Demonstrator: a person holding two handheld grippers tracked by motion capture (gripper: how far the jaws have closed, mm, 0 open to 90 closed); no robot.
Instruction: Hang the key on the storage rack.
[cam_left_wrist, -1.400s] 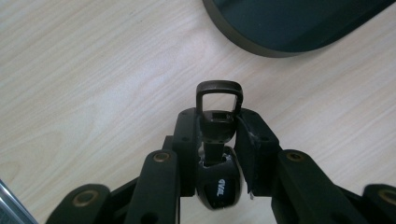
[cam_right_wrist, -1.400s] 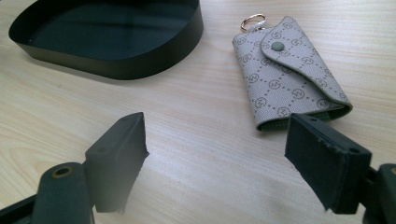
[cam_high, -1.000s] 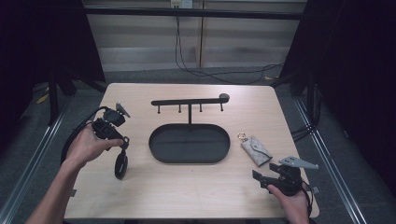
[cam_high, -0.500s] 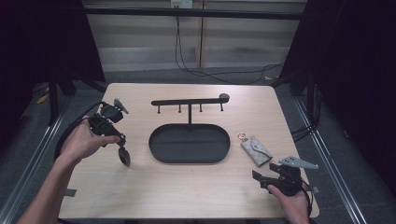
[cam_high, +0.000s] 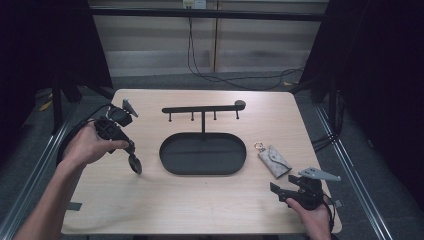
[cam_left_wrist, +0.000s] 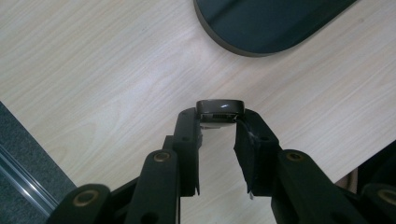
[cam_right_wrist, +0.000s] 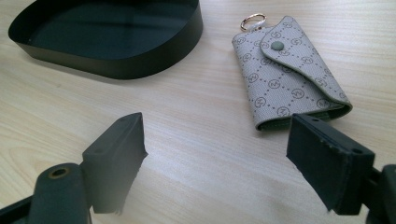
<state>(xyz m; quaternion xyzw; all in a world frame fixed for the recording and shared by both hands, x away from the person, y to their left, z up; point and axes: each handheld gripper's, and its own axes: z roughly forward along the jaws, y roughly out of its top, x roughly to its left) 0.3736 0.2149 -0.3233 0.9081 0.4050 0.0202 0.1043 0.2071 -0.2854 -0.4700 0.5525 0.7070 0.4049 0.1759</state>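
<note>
High view: bare wood (cam_high: 150, 200) around tray (cam_high: 170, 162).

You work under overhead light that falls evenly on the pale table (cam_high: 210, 200), while the surrounding room stays dark. Shadows beneath the tray (cam_high: 202, 154) are soft and short. In your left gripper view, a small glare spot marks the held dark object (cam_left_wrist: 220, 108). In your right gripper view, the near jaws blur.
</note>
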